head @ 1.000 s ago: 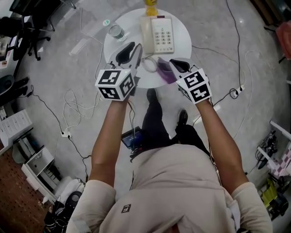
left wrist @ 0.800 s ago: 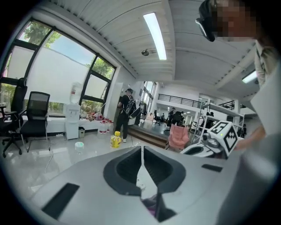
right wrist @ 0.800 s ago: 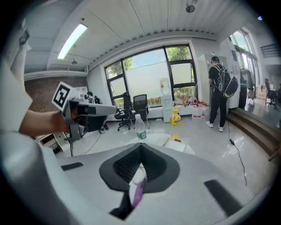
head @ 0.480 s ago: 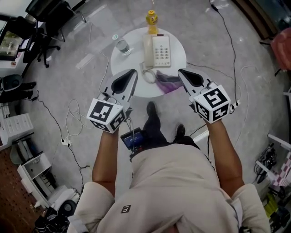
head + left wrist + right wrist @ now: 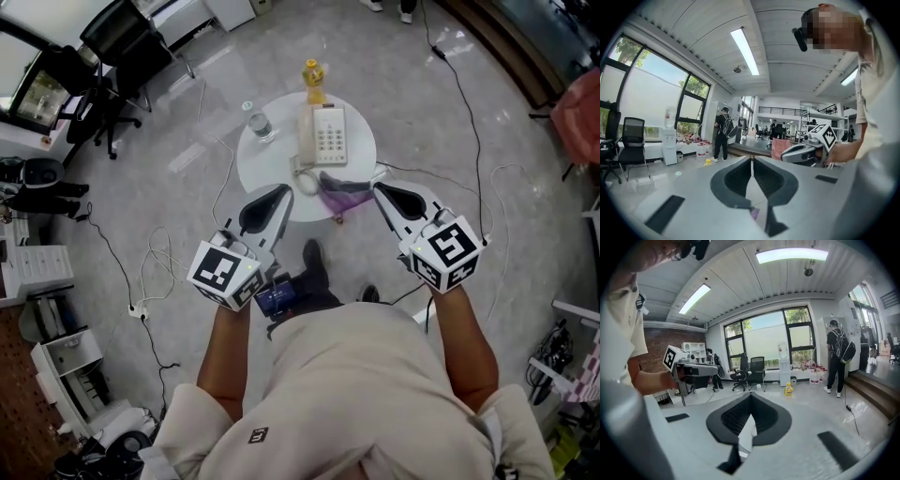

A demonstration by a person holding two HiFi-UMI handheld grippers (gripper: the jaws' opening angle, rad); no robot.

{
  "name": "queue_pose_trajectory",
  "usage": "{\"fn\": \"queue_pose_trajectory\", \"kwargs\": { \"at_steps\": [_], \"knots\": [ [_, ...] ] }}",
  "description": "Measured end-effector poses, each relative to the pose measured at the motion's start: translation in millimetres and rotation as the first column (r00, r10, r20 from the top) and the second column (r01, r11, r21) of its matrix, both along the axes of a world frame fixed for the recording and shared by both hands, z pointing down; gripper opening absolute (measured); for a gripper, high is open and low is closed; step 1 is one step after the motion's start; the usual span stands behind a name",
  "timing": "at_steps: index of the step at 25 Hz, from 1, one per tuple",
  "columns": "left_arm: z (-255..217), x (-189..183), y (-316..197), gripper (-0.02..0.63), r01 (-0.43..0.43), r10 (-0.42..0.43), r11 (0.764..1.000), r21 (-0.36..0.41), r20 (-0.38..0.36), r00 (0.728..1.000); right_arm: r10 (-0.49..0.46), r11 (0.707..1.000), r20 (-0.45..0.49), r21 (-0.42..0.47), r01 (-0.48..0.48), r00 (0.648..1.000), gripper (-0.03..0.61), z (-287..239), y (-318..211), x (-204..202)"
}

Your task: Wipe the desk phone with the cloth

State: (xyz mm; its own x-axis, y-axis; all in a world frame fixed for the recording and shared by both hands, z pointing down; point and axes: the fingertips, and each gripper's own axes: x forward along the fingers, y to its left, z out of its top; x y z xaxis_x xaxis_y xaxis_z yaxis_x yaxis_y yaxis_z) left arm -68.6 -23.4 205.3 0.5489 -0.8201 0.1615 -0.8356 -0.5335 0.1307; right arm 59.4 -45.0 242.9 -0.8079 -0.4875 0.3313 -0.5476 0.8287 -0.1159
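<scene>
Far below me stands the round white table (image 5: 272, 161) with the white desk phone (image 5: 324, 135) on it. The purple cloth (image 5: 343, 188) lies crumpled at the table's near edge, just in front of the phone. My left gripper (image 5: 284, 190) (image 5: 751, 161) is held high over the table's near left edge, jaws shut and empty. My right gripper (image 5: 378, 187) (image 5: 750, 398) hangs level with it at the near right edge, also shut with nothing in it. Each gripper view points out across the room and shows the other gripper (image 5: 806, 151) (image 5: 693, 370) beside it.
A glass of water (image 5: 262, 125) and a yellow bottle (image 5: 313, 82) stand on the table behind the phone. Cables and a power strip (image 5: 137, 307) trail over the grey floor. Office chairs (image 5: 122, 56) stand at the far left. A person with a backpack (image 5: 836, 357) stands across the room.
Both grippers have lifted up and back from the table top and spread apart. The cloth stays on the table near the phone. The table looks smaller and farther below.
</scene>
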Motion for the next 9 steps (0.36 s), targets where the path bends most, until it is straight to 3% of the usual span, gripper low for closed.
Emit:
{"fn": "queue_pose_trajectory", "kwargs": {
  "at_steps": [9],
  "knots": [
    [-33.1,59.2,66.8,0.018,-0.019,0.019,1.0,0.023,-0.008,1.0,-0.01,0.999,0.001,0.047,0.01,1.0,-0.011,-38.7,64.5,56.3]
  ]
}}
